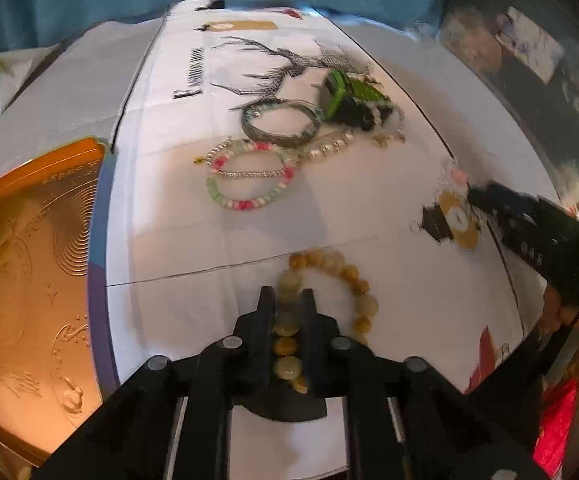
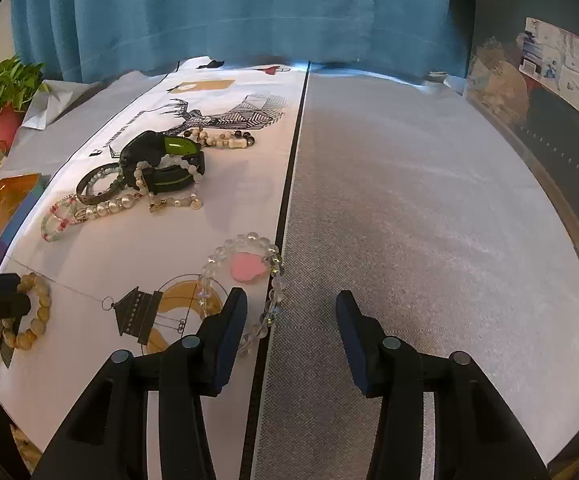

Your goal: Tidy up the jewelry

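Through the left wrist camera, my left gripper (image 1: 288, 300) has its fingers pinched on the amber bead bracelet (image 1: 363, 285) — round, waxy yellow and pale beads, the strand running between the pads while the loop lies on the white printed cloth (image 1: 169, 240). To my left the gold tray (image 1: 29, 280) sits just beside the cloth's edge, its embossed metal glossy. Ahead, past open cloth, lie the pink-and-green bead bracelet (image 1: 249, 184) and a grey woven bangle (image 1: 279, 124), with the green-and-black watch (image 1: 349, 96) behind.

Through the right wrist camera, my right gripper (image 2: 291, 312) holds its fingers wide apart, gripping nothing. The clear bead bracelet (image 2: 249, 276) with its pink charm lies just by the left finger, straddling the cloth's black border. Rightward, the grey textured mat (image 2: 429, 220) offers broad room — blue curtain (image 2: 249, 12) beyond.
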{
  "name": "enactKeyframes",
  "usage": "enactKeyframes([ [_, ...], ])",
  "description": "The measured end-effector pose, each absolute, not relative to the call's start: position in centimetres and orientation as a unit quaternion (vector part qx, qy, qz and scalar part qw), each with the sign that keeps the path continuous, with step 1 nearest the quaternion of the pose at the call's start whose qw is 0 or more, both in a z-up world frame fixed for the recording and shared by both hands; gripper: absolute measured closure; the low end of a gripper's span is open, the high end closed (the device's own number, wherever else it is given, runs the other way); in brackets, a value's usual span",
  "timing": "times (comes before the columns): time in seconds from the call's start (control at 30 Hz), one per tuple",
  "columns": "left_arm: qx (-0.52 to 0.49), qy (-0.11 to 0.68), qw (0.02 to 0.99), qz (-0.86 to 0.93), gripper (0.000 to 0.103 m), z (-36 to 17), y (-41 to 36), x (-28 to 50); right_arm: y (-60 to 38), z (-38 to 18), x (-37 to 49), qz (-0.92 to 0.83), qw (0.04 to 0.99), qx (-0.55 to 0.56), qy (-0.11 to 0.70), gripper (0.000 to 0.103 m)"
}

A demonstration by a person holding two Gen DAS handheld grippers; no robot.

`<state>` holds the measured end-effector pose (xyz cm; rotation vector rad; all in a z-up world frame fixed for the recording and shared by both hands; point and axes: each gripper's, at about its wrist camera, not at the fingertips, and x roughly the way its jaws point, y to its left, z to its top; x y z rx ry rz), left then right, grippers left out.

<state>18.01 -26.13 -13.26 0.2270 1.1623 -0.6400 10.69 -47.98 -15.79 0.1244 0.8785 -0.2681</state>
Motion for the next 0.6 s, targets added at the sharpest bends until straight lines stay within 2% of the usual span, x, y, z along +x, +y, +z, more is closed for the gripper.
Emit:
enactKeyframes([
  [0.03,0.097,0.542,0.78,-0.297,0.094,-13.3,-26.0,18.0,-47.5,-15.7,10.9,-0.117,0.896,0.054,0.425,0.086],
  [0.07,0.093,0.545,0.778,-0.299,0.094,-13.2,-26.0,17.9,-46.7,-15.6,11.2,-0.114,0.894,0.04,0.431,0.095],
  [0.23,0.073,0.514,0.795,-0.313,0.094,-9.8,-25.4,16.9,-44.6,-14.6,11.4,-0.108,0.9,0.029,0.421,0.095],
  [0.6,0.04,0.432,0.846,-0.309,0.094,-0.7,-19.9,13.9,-42.3,-4.8,7.0,-0.117,0.932,0.017,0.344,0.095],
])
